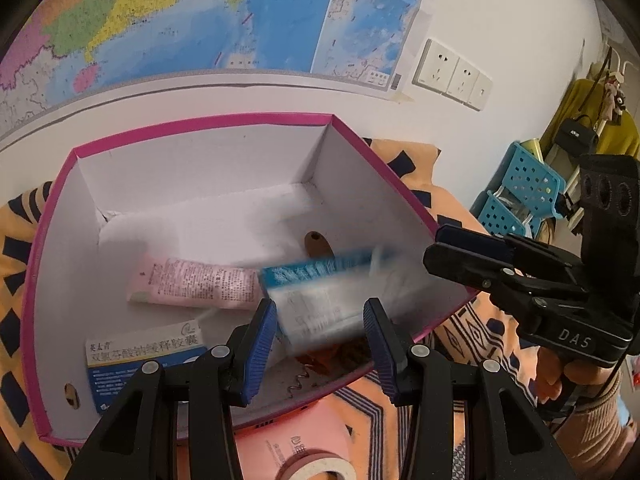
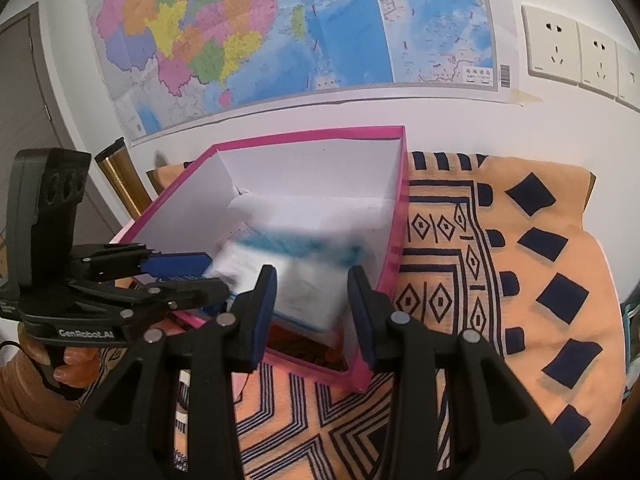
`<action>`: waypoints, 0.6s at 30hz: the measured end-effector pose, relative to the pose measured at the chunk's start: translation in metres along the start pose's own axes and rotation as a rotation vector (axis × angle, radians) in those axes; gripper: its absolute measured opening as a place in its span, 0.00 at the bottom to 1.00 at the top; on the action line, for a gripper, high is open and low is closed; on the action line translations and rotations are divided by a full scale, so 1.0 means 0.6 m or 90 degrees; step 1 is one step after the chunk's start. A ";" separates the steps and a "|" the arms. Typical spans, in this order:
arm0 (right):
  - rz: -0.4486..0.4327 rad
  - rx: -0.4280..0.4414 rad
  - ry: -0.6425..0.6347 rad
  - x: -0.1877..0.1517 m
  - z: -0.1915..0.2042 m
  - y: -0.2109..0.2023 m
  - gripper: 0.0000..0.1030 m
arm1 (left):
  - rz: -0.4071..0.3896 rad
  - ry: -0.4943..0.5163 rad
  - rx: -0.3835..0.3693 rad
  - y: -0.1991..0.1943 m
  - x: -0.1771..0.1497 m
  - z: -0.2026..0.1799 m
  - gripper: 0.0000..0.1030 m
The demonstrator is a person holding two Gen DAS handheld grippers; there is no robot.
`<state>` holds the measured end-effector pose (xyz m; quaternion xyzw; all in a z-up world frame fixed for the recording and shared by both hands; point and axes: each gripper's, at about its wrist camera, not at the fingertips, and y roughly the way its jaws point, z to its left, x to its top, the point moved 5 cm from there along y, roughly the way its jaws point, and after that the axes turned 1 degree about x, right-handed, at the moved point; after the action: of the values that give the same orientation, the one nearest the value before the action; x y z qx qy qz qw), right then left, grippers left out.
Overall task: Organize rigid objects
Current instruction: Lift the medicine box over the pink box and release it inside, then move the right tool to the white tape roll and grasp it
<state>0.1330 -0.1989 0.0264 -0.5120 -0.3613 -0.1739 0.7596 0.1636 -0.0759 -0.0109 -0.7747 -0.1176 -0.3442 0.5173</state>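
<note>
Tongs (image 1: 326, 336) astride blurred white-and-blue box (image 1: 320, 300)

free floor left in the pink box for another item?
Yes: the back of the pink box, behind the pink tube, is bare up to the rear walls. The front is crowded: tube, blue-and-white medicine box, and a blurred white-and-blue carton.
</note>
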 end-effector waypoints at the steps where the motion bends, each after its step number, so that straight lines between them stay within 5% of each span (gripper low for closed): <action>1: 0.000 -0.004 -0.003 0.000 0.001 0.000 0.39 | 0.002 -0.002 -0.001 0.001 -0.001 0.000 0.44; 11: -0.017 -0.011 0.015 -0.004 -0.007 -0.013 0.39 | -0.032 0.003 0.020 -0.023 -0.016 0.009 0.44; 18: -0.042 0.053 0.029 -0.020 0.011 -0.048 0.40 | -0.104 0.029 0.041 -0.103 -0.049 0.006 0.59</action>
<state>0.1040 -0.2061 0.0376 -0.4636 -0.3676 -0.1951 0.7822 0.1104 -0.0405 0.0132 -0.7374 -0.1794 -0.3991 0.5145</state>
